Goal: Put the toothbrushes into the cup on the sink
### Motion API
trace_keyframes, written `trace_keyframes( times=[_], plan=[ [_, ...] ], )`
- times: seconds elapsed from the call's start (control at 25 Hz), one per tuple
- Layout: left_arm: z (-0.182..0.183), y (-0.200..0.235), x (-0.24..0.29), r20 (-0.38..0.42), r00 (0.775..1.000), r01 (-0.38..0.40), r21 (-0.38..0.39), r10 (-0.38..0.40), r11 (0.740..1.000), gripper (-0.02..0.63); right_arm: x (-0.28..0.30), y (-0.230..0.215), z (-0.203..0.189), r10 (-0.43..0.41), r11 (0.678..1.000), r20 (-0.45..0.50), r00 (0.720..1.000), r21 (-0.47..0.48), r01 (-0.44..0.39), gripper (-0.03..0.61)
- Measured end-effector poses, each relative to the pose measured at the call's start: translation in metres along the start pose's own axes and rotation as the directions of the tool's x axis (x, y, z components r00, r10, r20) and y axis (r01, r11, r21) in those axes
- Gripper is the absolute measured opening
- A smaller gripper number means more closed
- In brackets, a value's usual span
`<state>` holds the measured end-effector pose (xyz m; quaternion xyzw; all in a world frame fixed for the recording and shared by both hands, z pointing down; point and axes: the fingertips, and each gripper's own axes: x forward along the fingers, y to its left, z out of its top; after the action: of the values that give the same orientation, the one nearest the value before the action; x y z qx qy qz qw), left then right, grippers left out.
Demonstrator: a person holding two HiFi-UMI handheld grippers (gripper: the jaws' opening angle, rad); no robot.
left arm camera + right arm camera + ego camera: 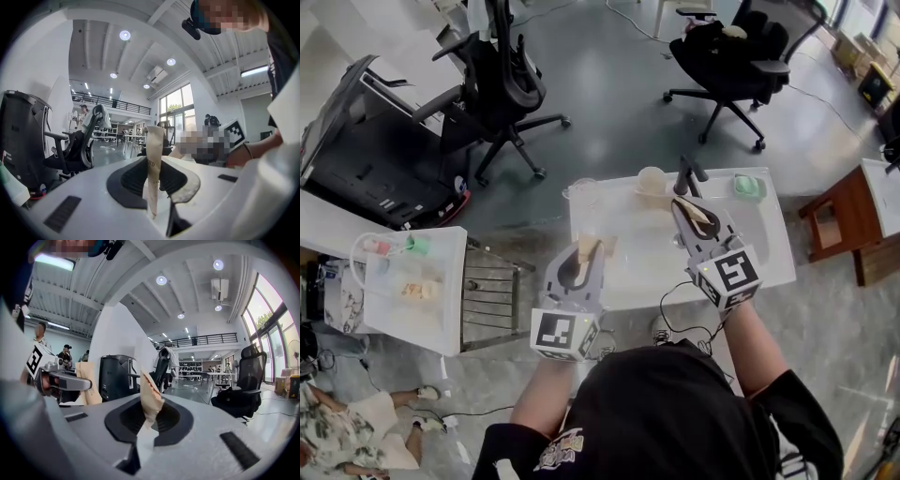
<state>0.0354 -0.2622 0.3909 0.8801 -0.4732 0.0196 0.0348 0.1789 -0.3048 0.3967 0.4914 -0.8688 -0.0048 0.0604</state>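
My left gripper (587, 251) is shut on a tan paper toothbrush packet (589, 249), held upright over the left part of the white sink top (769, 255). In the left gripper view the packet (154, 159) stands as a narrow strip between the jaws. My right gripper (686, 212) is shut on a torn tan piece of wrapper (696, 214); this piece (151, 398) sticks up ragged from the jaws in the right gripper view. A clear cup (581, 194) stands at the sink's back left and a second pale cup (651, 179) near the dark faucet (689, 174). No bare toothbrush shows.
A green soap bar (749, 186) lies at the sink's back right. A white cart (408, 323) with small items and a wire rack (492, 292) stand to the left. Black office chairs (502, 89) (731, 61) are behind, and a brown stool (839, 225) is at the right.
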Motion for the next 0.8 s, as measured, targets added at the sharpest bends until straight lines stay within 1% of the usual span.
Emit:
trace_keyframes(
  times=[0.32, 0.48, 0.64, 0.8],
  plan=[
    [-0.001, 0.005, -0.004, -0.007, 1.000, -0.020, -0.007, 0.020, 1.000, 0.058, 0.022, -0.027, -0.003, -0.052, 0.998, -0.026, 0.998, -0.031, 0.051, 0.030],
    [-0.005, 0.008, -0.007, -0.012, 1.000, -0.024, -0.010, 0.023, 1.000, 0.058, 0.038, -0.039, -0.010, -0.074, 0.996, -0.054, 0.996, -0.047, 0.072, 0.031],
    [-0.011, 0.013, -0.008, -0.022, 0.999, -0.031, -0.018, 0.030, 0.999, 0.058, 0.058, -0.048, -0.026, -0.088, 0.994, -0.101, 0.991, -0.068, 0.081, 0.031],
    [-0.022, 0.018, -0.011, -0.030, 0.999, -0.037, -0.028, 0.036, 0.999, 0.058, 0.080, -0.054, -0.057, -0.095, 0.994, -0.180, 0.979, -0.076, 0.082, 0.031]
  ],
)
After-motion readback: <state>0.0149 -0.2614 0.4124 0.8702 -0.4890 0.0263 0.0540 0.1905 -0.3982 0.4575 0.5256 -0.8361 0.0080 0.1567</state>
